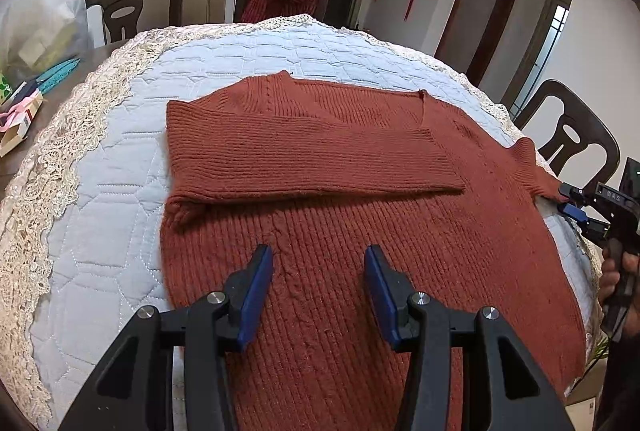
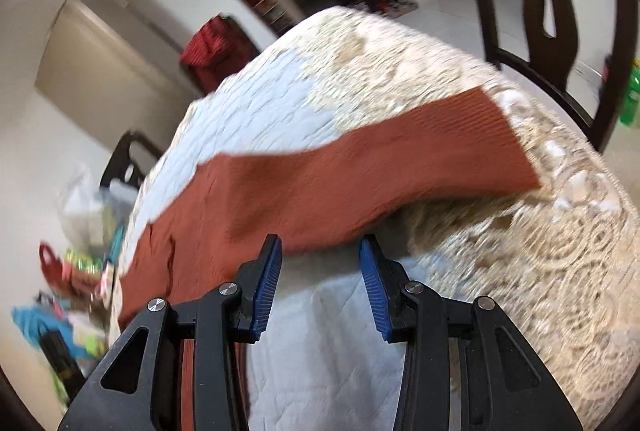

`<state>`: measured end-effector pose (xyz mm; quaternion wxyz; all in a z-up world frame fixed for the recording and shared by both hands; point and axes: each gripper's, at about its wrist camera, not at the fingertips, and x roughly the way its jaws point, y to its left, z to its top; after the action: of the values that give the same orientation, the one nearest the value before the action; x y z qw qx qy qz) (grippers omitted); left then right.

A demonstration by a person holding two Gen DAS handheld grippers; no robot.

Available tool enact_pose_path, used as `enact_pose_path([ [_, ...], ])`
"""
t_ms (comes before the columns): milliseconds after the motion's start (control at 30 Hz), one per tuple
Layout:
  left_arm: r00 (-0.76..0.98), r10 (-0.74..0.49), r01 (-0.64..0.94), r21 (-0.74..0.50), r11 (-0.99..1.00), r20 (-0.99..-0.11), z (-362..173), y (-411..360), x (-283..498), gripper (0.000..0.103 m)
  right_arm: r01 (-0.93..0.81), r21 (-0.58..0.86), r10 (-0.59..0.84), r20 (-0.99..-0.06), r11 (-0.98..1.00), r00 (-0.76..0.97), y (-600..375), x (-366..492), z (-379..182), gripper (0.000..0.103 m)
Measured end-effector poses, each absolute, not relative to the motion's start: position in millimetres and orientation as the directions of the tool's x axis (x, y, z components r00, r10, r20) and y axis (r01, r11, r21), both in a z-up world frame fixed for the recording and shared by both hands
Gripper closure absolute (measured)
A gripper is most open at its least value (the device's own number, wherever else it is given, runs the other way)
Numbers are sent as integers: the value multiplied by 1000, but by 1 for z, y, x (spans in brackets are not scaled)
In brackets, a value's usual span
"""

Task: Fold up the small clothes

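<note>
Rust-red ribbed knit sweater lies flat on our quilted, lace-edged table: one sleeve folded across, the other still stretched out. Left hand-held gripper and right hand-held gripper are both open, holding nothing.

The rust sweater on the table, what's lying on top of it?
One sleeve is folded across the chest of the rust sweater. The other sleeve lies out over the lace-edged quilt. The knit beneath the folded sleeve is covered.
</note>
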<state>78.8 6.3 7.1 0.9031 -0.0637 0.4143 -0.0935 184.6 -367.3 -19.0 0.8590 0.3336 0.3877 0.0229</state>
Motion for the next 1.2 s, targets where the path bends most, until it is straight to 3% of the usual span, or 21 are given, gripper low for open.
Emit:
enact_pose_path([
  [233,638,-231,120,-202,972,-734,6,6,79,49,254,632,274,-615,733,739,-385,192,-23,62],
  [300,639,-232,120,-202,972,-734,6,6,79,49,251,605,253,-623,756,740,-382,196,-19,74],
  [333,639,-235,120,-207,971,-732,6,6,79,49,237,595,254,-622,768,741,-379,199,-14,87],
  [367,640,-239,119,-213,970,-731,6,7,78,49,217,590,258,-614,778,746,-376,202,-8,89],
  [500,641,-250,116,-231,966,-726,6,8,78,49,111,550,277,-572,828,772,-349,209,24,89],
  [700,642,-266,115,-252,961,-719,6,10,77,49,-150,494,425,-509,856,748,-266,216,64,89],
  [867,642,-265,114,-252,961,-719,7,10,77,49,-361,458,582,-595,812,555,-178,227,43,86],
  [1000,641,-255,121,-233,965,-724,14,9,76,49,-434,439,613,-640,786,463,-152,217,20,84],
  [1200,663,-292,158,-252,955,-689,35,6,86,49,-389,461,603,-640,797,476,-183,208,11,77],
])
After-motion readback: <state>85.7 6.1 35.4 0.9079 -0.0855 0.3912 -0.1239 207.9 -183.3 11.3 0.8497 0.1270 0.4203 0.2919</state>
